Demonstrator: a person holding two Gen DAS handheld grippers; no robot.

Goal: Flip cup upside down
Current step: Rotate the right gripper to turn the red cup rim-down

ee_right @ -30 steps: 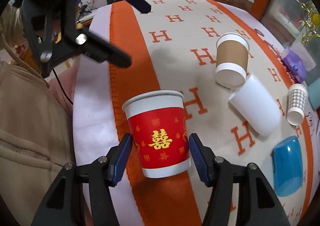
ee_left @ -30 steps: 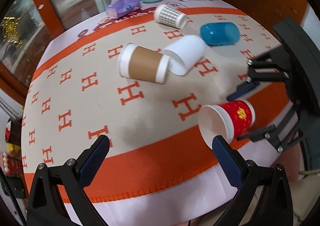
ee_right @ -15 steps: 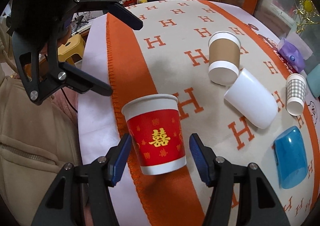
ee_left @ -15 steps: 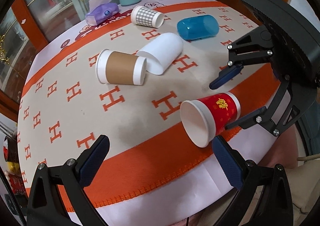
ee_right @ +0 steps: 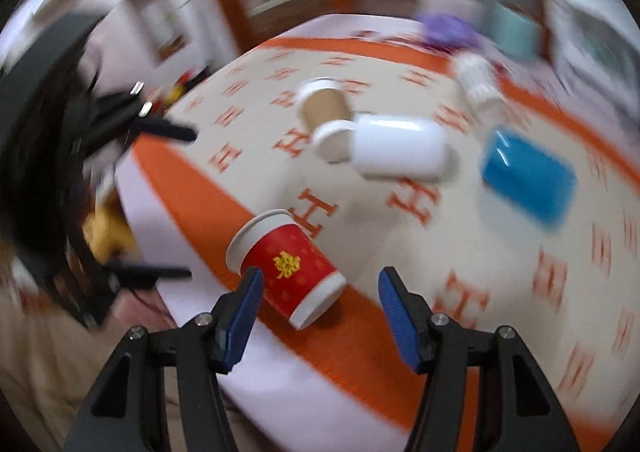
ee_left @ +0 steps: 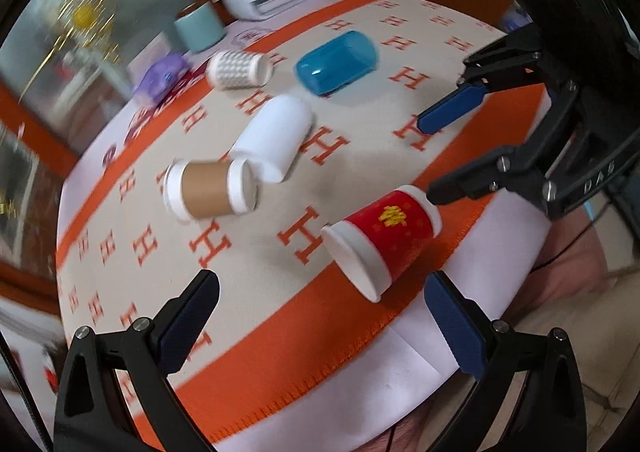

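The red paper cup (ee_right: 286,266) lies tilted on its side on the orange border of the tablecloth (ee_right: 248,212), near the table's edge. Its white-rimmed mouth points up and to the left in the right wrist view, and its base points toward the right gripper (ee_right: 320,308).

The right gripper stands wide open. Its two blue-padded fingers (ee_right: 242,316) sit either side of the cup's base end. The left pad is just beside the red wall, but the blur makes it impossible to tell whether it touches. The other pad is well apart from the cup, with bare cloth between them. The gripper grips nothing.

In the left wrist view the same cup (ee_left: 382,238) lies with its mouth toward the camera. The right gripper (ee_left: 434,156) shows behind it with its fingers spread. Its lower black finger tip ends just beside the cup's base rim, and its upper blue pad hangs well above the cloth.

The left gripper (ee_left: 320,316) is also wide open and empty. Its pads are set far apart over the orange band, and the red cup is near its right pad without touching it.

Farther in, a brown-sleeved paper cup (ee_left: 210,192) lies on its side touching a white cup (ee_left: 274,138). Beyond them lie a blue case (ee_left: 336,62) and a checked cup (ee_left: 238,70).
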